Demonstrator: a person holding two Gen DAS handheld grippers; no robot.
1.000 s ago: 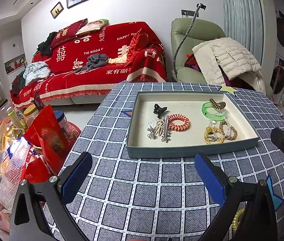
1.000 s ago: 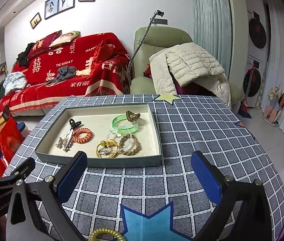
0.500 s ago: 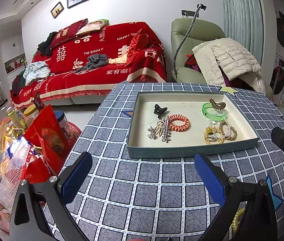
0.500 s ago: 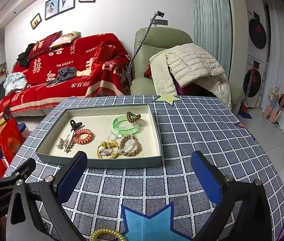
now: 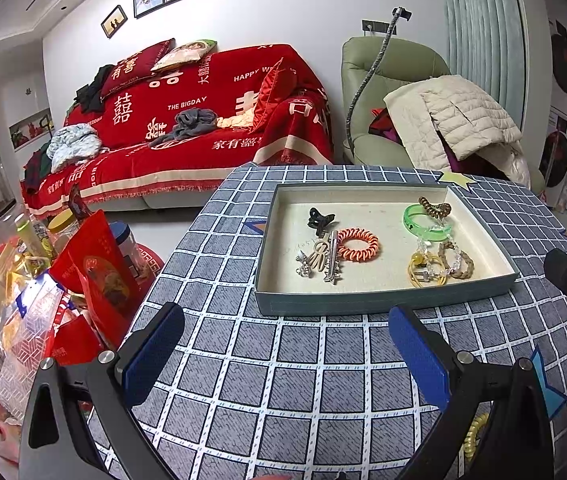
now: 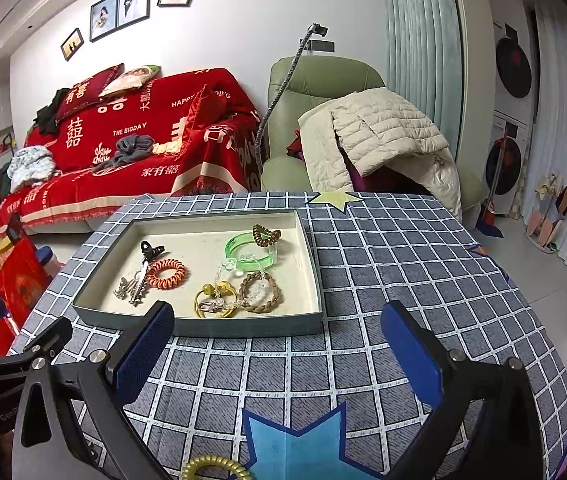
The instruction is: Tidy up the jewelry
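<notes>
Nothing differs from the earlier frame. Both the left gripper and the right gripper hover wide open and empty before the tray on the surface. Inside it, the silver clip points away from the grippers.

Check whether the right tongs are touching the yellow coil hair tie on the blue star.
Apart. In the right wrist view the yellow coil hair tie lies on the blue star, below and between the open right tongs; tablecloth shows between it and both blue pads.

The tray sits on the table, a coil tie apparently lying before it
</notes>
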